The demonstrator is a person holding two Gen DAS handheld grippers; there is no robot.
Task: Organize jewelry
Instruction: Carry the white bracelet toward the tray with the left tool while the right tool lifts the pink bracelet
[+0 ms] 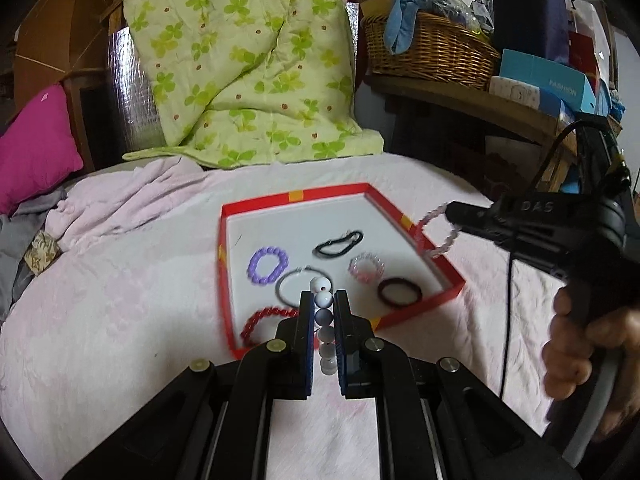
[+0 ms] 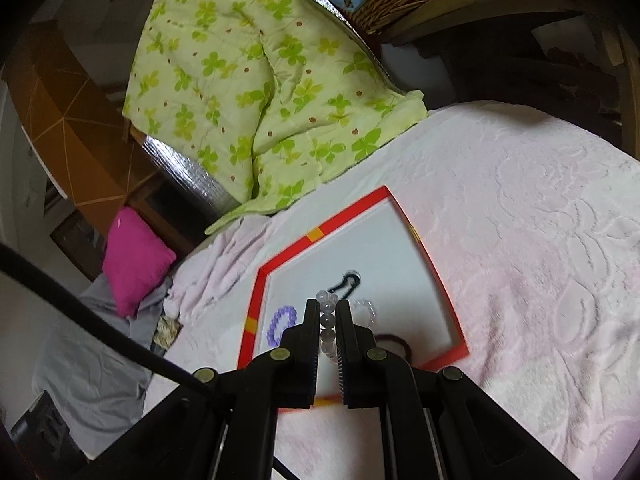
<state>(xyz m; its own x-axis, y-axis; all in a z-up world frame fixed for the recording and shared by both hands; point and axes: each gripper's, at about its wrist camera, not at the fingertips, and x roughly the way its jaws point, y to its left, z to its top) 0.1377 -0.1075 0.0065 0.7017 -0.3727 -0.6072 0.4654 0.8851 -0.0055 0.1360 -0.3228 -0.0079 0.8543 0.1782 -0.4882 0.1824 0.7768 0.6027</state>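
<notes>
Flanking red tray (image 1: 416, 234): quilt (image 1: 248, 60), basket (image 1: 432, 52).

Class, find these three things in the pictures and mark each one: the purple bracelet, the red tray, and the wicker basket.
purple bracelet (image 1: 267, 264): left wrist view, on the beads of its right side.
red tray (image 1: 296, 197): left wrist view, on its far rim.
wicker basket (image 1: 432, 50): left wrist view, on its woven front wall.

Red-rimmed tray (image 1: 404, 222) with white floor, flat on bed. Inside: purple bead bracelet (image 1: 267, 265), black hair tie (image 1: 338, 243), pink-clear bracelet (image 1: 366, 268), dark ring (image 1: 399, 292), red bracelet (image 1: 264, 320). White bead strand (image 1: 325, 320) and clear bead bracelet (image 2: 328, 322) clamped between jaws.
</notes>
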